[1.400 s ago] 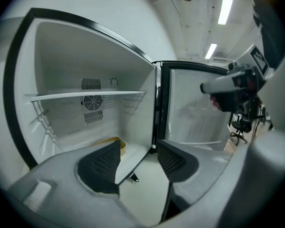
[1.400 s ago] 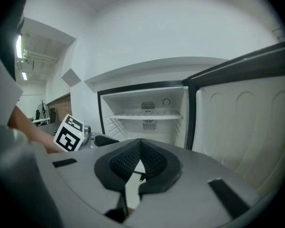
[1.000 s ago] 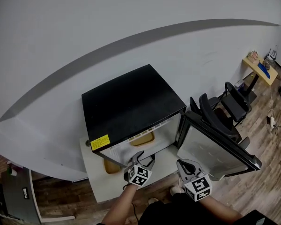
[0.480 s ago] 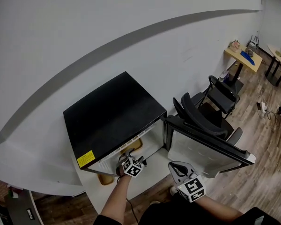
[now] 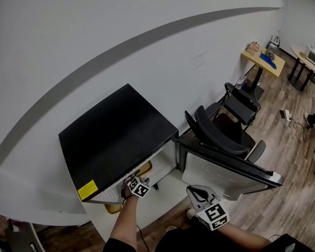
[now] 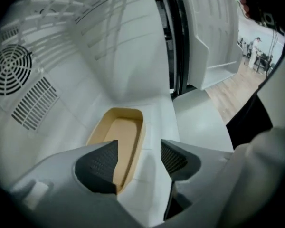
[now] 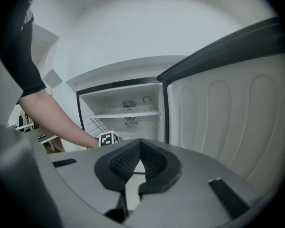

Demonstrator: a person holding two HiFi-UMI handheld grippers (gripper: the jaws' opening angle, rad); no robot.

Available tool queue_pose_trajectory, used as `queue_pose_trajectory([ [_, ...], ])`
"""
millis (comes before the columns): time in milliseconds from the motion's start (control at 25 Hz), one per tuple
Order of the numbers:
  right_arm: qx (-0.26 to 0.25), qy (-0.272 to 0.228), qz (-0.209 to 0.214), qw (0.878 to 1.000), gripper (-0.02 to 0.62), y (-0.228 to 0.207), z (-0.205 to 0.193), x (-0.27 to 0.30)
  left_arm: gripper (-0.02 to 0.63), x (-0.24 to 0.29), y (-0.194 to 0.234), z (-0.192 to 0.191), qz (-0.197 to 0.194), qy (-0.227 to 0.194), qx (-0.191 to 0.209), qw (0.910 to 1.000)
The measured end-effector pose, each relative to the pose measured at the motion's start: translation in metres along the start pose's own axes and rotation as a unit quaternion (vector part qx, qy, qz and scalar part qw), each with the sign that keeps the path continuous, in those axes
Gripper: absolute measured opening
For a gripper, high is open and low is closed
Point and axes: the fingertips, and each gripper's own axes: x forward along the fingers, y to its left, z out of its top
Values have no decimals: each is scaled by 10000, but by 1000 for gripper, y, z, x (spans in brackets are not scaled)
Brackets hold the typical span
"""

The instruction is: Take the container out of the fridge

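Note:
The black mini fridge stands with its door swung open to the right. A shallow tan container lies on the white fridge floor and peeks out under the fridge top in the head view. My left gripper is inside the fridge, open. Its left pad sits over the container's near end, and the container's right rim runs between the jaws. In the head view only its marker cube shows clearly. My right gripper hangs outside in front of the door, shut and empty.
A wire shelf spans the fridge above the floor, with a fan grille on the back wall. The fridge stands on a white cabinet that also bears a second tan object. Black office chairs stand behind the door.
My left gripper has pushed forward from the fridge's front edge into the compartment, over the container. The right gripper has stayed in place. The head view has shifted.

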Motion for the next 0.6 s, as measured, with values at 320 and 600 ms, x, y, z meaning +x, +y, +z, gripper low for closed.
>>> queue_pose_trajectory([
  [320, -30, 125, -65, 9999, -5, -3, -3, 3, 240, 13, -8, -1, -276, 133, -85, 9995],
  [600, -44, 143, -158, 9998, -5, -5, -3, 2, 50, 17, -3, -4, -299, 175, 61, 9994],
])
